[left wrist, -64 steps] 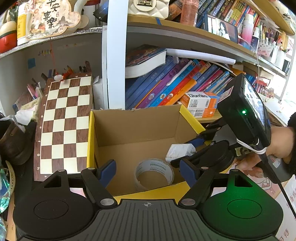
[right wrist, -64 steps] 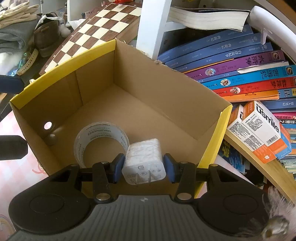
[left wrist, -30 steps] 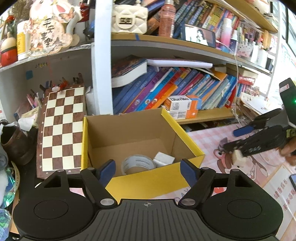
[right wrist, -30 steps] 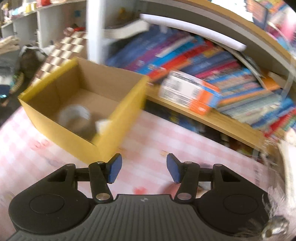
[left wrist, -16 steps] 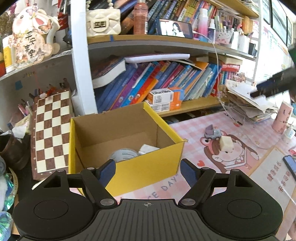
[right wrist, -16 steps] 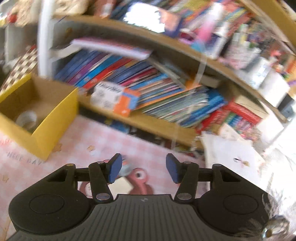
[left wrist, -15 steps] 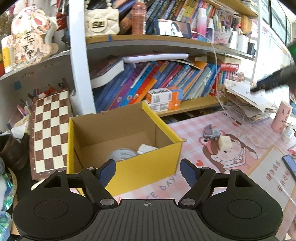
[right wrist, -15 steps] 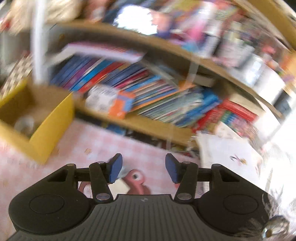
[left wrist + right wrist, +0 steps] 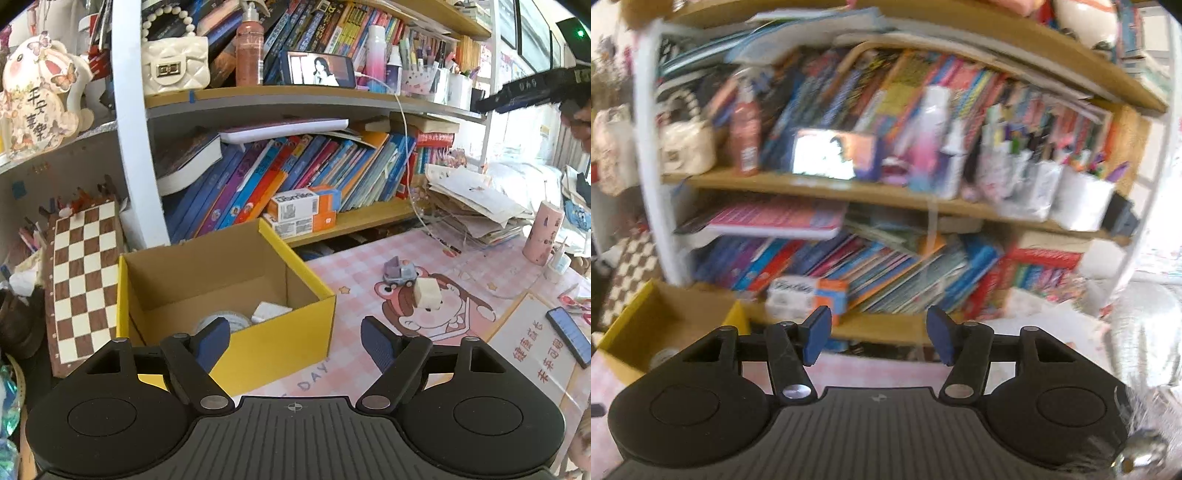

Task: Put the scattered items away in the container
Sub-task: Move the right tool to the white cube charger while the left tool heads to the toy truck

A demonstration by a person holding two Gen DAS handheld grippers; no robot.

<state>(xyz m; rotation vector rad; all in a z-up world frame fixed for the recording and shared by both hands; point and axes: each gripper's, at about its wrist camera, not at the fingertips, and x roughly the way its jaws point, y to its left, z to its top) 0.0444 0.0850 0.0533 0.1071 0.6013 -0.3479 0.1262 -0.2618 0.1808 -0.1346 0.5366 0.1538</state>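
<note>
Left gripper (image 9: 295,341) wide, nothing between pads, hovering over the table's near edge in front of the box (image 9: 258,343). Box sits at the table's left-back corner, tape roll (image 9: 221,320) and white charger (image 9: 269,311) inside. Toy car (image 9: 399,271) and cream cube (image 9: 427,293) touching, mid-table on the pink mat (image 9: 369,280), well apart from box, open mat between. Right gripper (image 9: 878,336) wide, empty, raised, facing the bookshelf (image 9: 849,192); view blurred.

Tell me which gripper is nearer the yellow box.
Left. The left gripper hangs open right in front of the yellow box; the right gripper, also open, sits off to its right, the box at frame edge.
</note>
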